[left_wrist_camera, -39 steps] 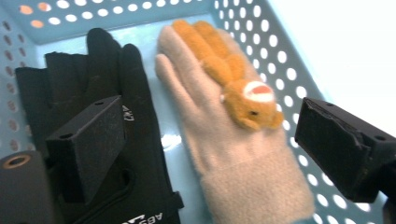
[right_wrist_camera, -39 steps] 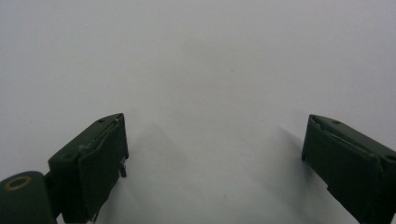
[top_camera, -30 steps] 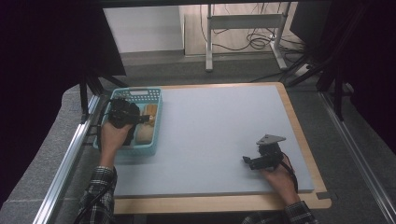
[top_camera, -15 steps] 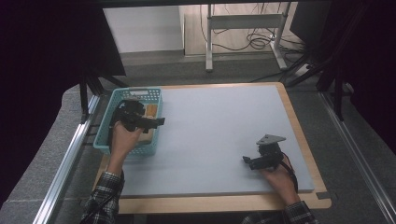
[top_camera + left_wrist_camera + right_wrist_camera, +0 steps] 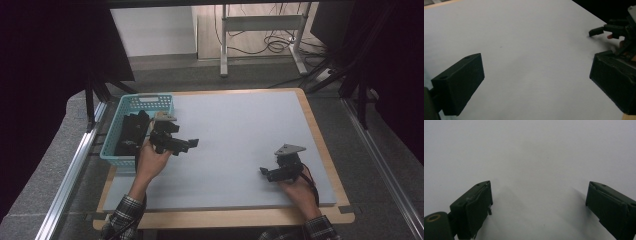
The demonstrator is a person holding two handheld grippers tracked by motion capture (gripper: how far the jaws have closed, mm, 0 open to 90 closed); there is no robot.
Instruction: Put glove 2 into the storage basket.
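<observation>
My left gripper (image 5: pixel 192 144) hovers just right of a teal plastic basket (image 5: pixel 145 98), pointing right across the grey mat (image 5: pixel 240 130). In the left gripper view my left gripper (image 5: pixel 536 82) is open. Its jaws have just opened wider, and only bare mat lies between them. My right gripper (image 5: pixel 264 172) rests low over the mat near the front right, pointing left. The right gripper view has my right gripper (image 5: pixel 539 202) open too, with nothing between the jaws. My right gripper (image 5: pixel 602 33) also appears far off in the left gripper view.
Dark objects (image 5: pixel 132 131) that I cannot make out lie in the basket at the mat's left edge. The mat sits on a wooden board (image 5: pixel 225 217). Metal rails run along both sides, and a desk frame (image 5: pixel 260 25) with cables stands beyond the table.
My left hand has moved right, from over the basket out onto the mat. The right hand and gripper have stayed where they were.
</observation>
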